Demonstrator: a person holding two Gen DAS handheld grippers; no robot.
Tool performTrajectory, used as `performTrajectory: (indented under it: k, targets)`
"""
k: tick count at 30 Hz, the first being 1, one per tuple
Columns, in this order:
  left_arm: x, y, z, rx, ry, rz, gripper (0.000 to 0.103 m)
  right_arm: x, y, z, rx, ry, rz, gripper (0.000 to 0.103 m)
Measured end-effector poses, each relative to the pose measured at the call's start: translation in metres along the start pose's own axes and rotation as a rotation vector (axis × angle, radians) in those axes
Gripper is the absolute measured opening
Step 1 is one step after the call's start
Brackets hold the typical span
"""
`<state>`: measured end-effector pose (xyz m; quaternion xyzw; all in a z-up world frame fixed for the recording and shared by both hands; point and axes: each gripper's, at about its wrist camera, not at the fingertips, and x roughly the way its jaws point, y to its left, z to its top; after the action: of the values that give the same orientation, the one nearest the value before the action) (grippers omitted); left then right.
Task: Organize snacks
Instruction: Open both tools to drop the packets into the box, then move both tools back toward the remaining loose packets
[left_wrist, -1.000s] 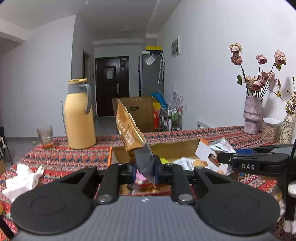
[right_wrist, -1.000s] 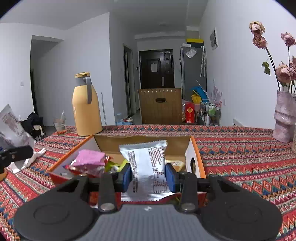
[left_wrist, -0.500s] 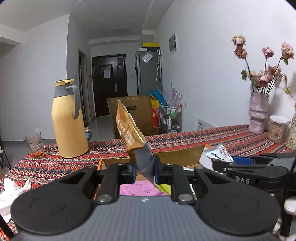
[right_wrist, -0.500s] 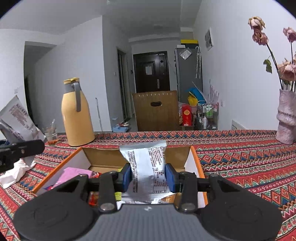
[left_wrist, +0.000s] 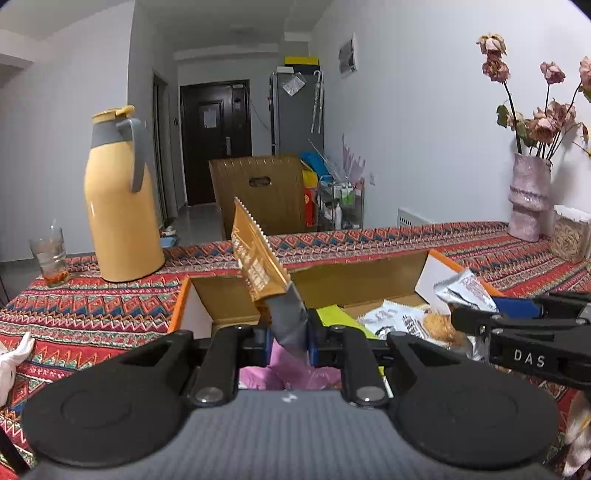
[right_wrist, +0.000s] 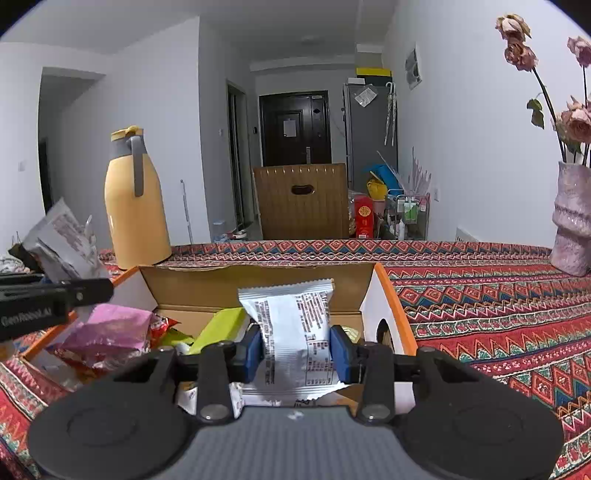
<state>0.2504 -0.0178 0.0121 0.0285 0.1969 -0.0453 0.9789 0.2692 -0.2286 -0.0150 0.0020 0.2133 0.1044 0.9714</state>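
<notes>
My left gripper (left_wrist: 287, 341) is shut on a gold snack packet (left_wrist: 258, 258) that stands up from its silver end. My right gripper (right_wrist: 297, 350) is shut on a white snack packet (right_wrist: 291, 325) with printed text. Both hang over an open cardboard box (right_wrist: 255, 284) with orange edges. Inside lie a pink packet (right_wrist: 110, 328), a green packet (right_wrist: 218, 328) and other wrappers. In the left wrist view the right gripper (left_wrist: 517, 328) shows at the right with its white packet (left_wrist: 467, 288). In the right wrist view the left gripper's finger (right_wrist: 55, 295) reaches in from the left.
A yellow thermos jug (left_wrist: 118, 199) and a glass (left_wrist: 50, 254) stand on the patterned tablecloth (right_wrist: 498, 306) behind the box to the left. A pink vase of dried roses (left_wrist: 528, 195) stands at the far right. A wooden chair back (right_wrist: 301, 201) rises behind the table. White tissue (left_wrist: 14, 358) lies at left.
Both grippers have moved forward and lower over the box, still holding their packets. The box now fills more of each view and its contents lie right under the fingers.
</notes>
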Motion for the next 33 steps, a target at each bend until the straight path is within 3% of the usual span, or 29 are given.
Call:
performTrajectory:
  k: [2, 4, 6, 7, 8, 9, 11, 13, 33]
  targets:
    - [0.000, 0.001, 0.000, -0.010, 0.002, 0.000, 0.019, 0.000, 0.000, 0.000, -0.003, 0.002, -0.003, 0.039]
    - [-0.003, 0.004, -0.001, -0.026, -0.007, 0.003, 0.031, 0.001, 0.001, -0.001, 0.001, 0.005, -0.011, 0.039]
    - [-0.007, 0.008, -0.001, -0.048, -0.023, 0.004, 0.068, 0.002, 0.000, -0.002, 0.008, 0.012, -0.011, 0.046]
    - [-0.008, 0.008, 0.000, -0.055, -0.032, 0.019, 0.079, 0.002, -0.001, -0.003, 0.013, 0.011, -0.013, 0.059]
    - [-0.012, 0.009, 0.000, -0.063, -0.052, 0.038, 0.098, 0.001, -0.001, -0.003, 0.014, 0.009, -0.016, 0.075]
    - [-0.015, 0.009, 0.000, -0.070, -0.070, 0.052, 0.103, 0.000, -0.001, -0.004, 0.013, 0.002, -0.019, 0.082]
    - [-0.018, 0.011, 0.001, -0.086, -0.086, 0.058, 0.103, -0.004, 0.000, -0.004, 0.011, -0.015, -0.021, 0.099]
    - [-0.018, 0.013, 0.001, -0.100, -0.084, 0.061, 0.103, -0.006, 0.000, -0.006, 0.012, -0.027, -0.030, 0.103]
    - [-0.018, 0.011, 0.003, -0.125, -0.072, 0.108, 0.103, -0.005, -0.005, -0.005, 0.045, -0.030, -0.042, 0.103]
